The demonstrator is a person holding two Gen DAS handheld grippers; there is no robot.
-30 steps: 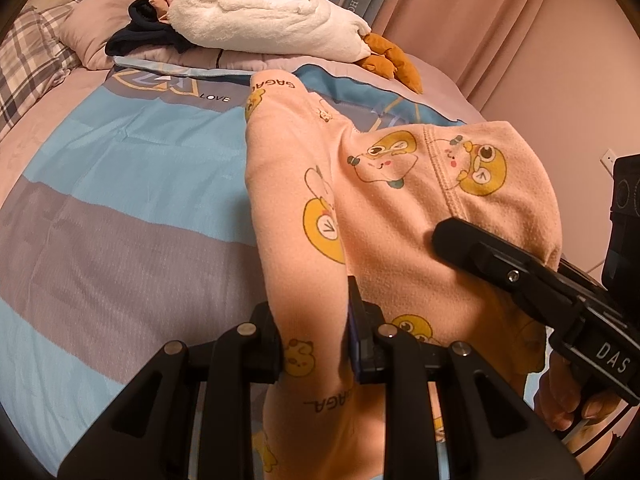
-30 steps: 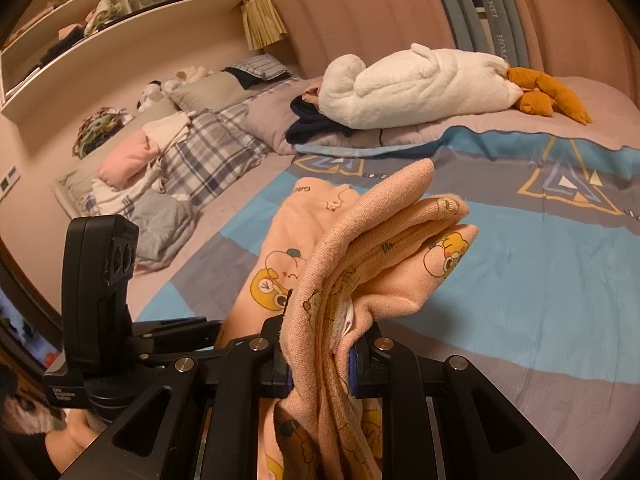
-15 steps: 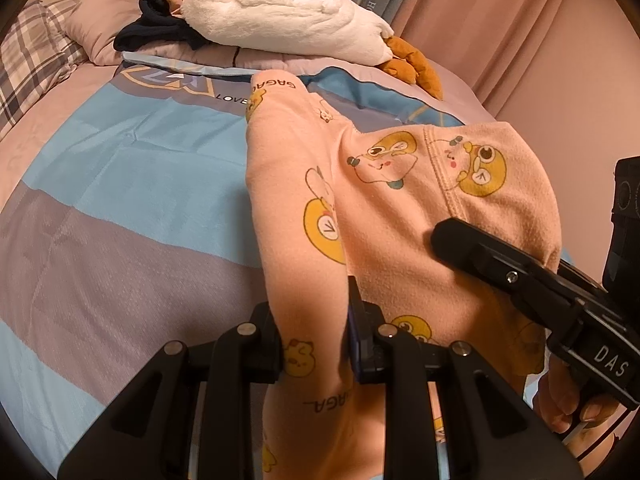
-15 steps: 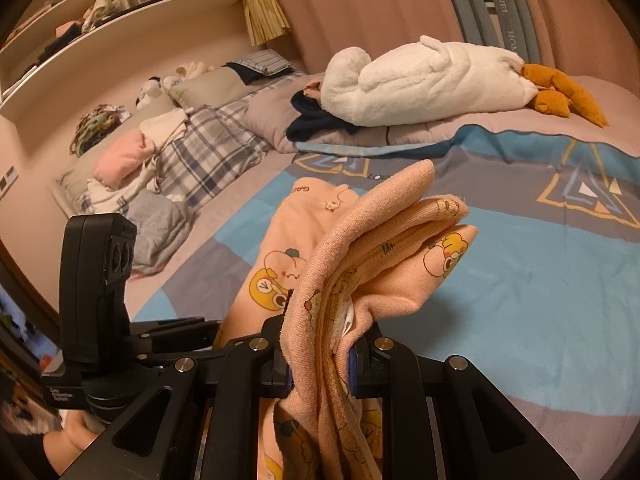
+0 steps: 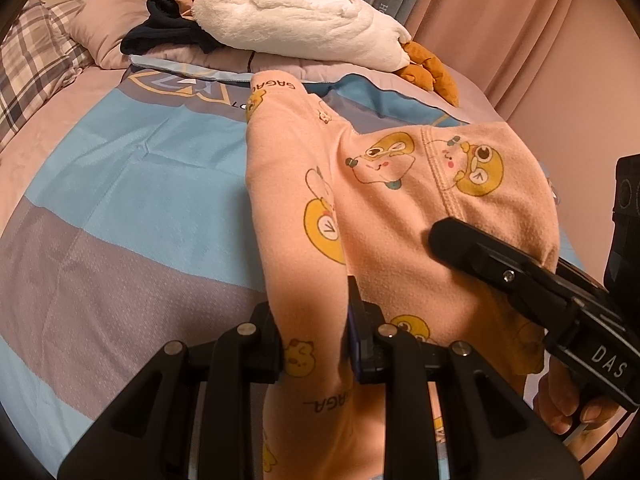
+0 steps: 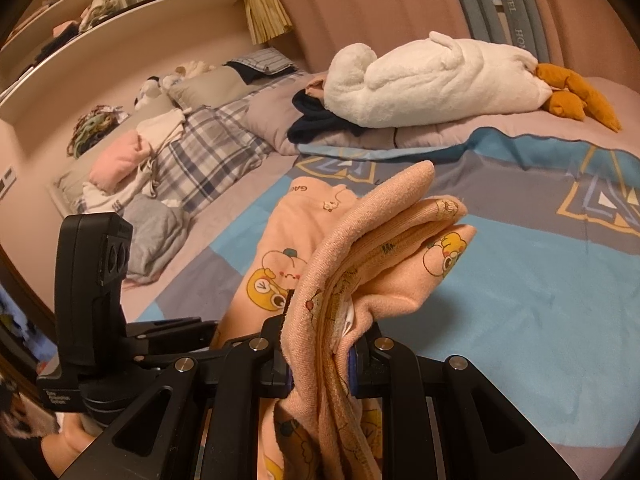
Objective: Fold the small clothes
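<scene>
Clamping on bunched peach fabric, the jaws of both grippers are pressed onto the same small garment, a pair of child's peach trousers printed with yellow cartoon animals. The left gripper pinches a single leg or side edge, the cloth rising in a smooth ridge between its jaws. The right gripper is closed on a thicker stack: several layers of the waist end, with a white label peeking out, stand up between its jaws and flop over toward the far side.

Outward from the jaws, the garment hangs lifted above the striped blue and grey bedspread, its far leg end just reaching toward the bedspread's printed triangle emblem. Whether that end touches the bedspread I cannot tell. Beyond it, at the head of the bed, a white plush goose lies across a pillow, well apart from the garment.

The cloth looks light, soft and fleecy, with no stiffness of its own: it sags wherever unsupported and layers will likely slide against each other. Corners and seamed edges, such as the waistband and the cuffs, seem the best holds, since a pinch in mid-panel would only gather a loose pucker. Thick stacks risk shedding an inner layer if the grip loosens.
</scene>
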